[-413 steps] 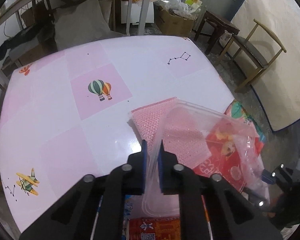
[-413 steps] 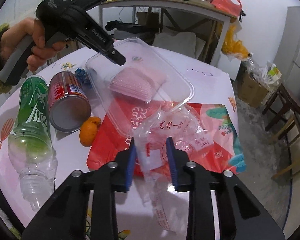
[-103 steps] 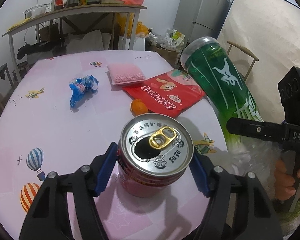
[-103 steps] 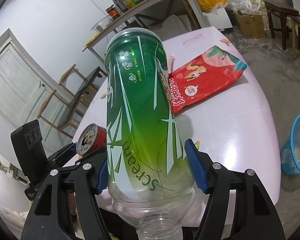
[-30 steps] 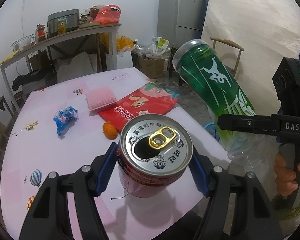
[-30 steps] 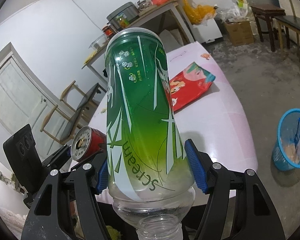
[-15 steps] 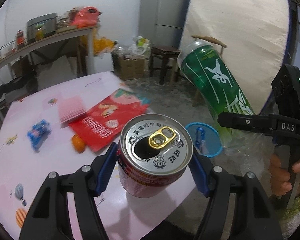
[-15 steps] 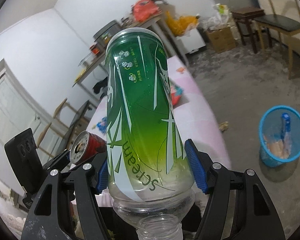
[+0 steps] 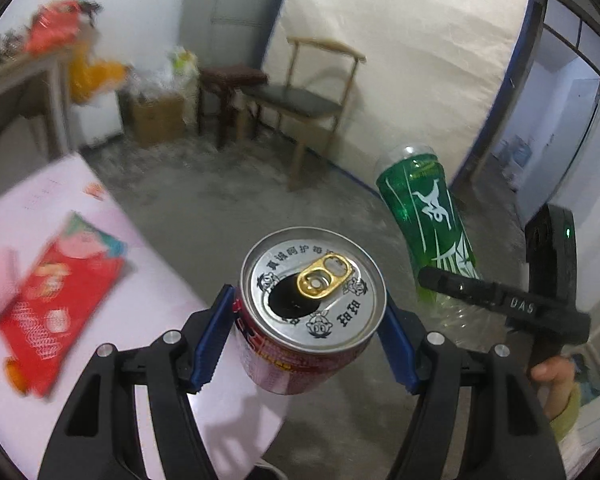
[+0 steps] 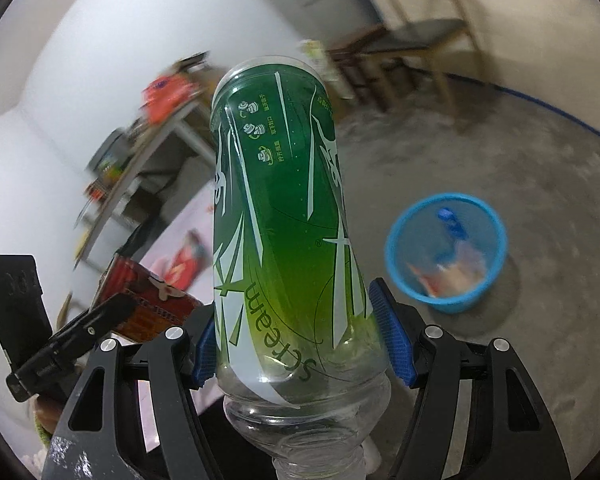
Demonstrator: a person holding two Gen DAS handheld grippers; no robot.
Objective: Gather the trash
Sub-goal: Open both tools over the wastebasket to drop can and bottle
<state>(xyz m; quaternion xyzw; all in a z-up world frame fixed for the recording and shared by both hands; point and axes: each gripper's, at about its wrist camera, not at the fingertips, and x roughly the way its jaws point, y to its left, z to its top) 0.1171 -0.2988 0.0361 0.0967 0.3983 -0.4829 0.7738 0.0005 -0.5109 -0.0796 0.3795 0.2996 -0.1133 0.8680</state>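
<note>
My left gripper (image 9: 306, 338) is shut on a red drink can (image 9: 312, 312) with an open silver top and gold tab, held past the corner of the pink table (image 9: 148, 308). My right gripper (image 10: 300, 346) is shut on a green-labelled clear plastic bottle (image 10: 284, 216), base pointing away, over the concrete floor. The same bottle (image 9: 424, 224) shows at right in the left wrist view, with the right gripper's body and a hand below it. A blue mesh bin (image 10: 446, 250) holding some wrappers stands on the floor right of the bottle. The can (image 10: 144, 300) and left gripper appear at lower left.
A red snack bag (image 9: 56, 292) and an orange (image 9: 14, 372) lie on the table. A wooden chair (image 9: 304, 100), a dark stool (image 9: 228, 80), a cardboard box (image 9: 156, 116) and a leaning mattress (image 9: 400, 52) stand across the concrete floor. A cluttered side table (image 10: 148, 136) stands by the wall.
Both grippers swung right, away from the table, carrying the can and the bottle. The table has slid to the left edge and the blue bin has drawn nearer in the right wrist view.
</note>
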